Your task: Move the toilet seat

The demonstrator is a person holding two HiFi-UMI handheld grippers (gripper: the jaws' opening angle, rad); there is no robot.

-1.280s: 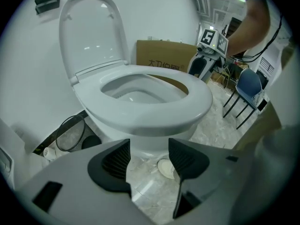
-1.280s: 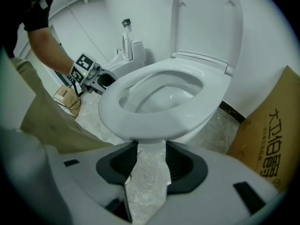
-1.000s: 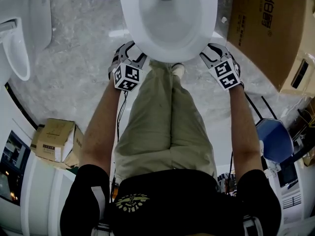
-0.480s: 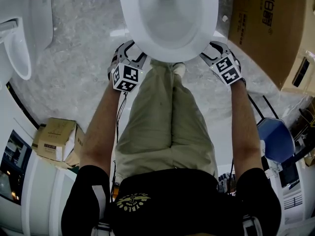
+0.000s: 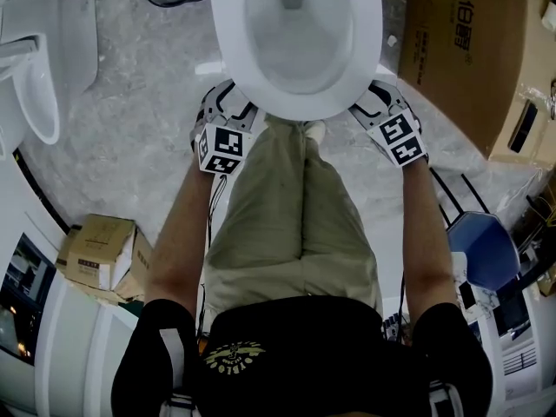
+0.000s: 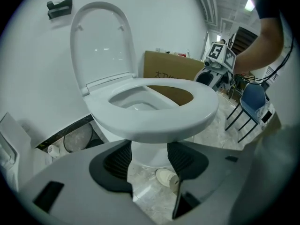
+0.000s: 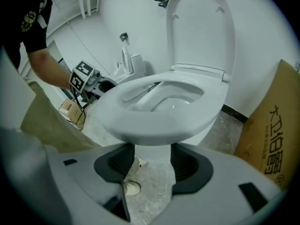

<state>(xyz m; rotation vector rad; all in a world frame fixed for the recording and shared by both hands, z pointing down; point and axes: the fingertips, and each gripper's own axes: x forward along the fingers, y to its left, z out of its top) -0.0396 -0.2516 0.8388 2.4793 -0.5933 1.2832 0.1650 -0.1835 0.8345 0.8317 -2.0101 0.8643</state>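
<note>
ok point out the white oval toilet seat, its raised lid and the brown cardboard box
white oval toilet seat (image 6: 159,118), left gripper view, front rim
raised white lid (image 6: 99,41), left gripper view, middle
brown cardboard box (image 5: 460,50), head view, top face

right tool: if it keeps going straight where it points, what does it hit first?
Probably the toilet bowl, just under the seat rim, though depth is unclear. The right tool has just been opening its jaws, and nothing is clamped between them.

Left claw (image 6: 149,154) open (right claw (image 7: 152,161) opening).
</note>
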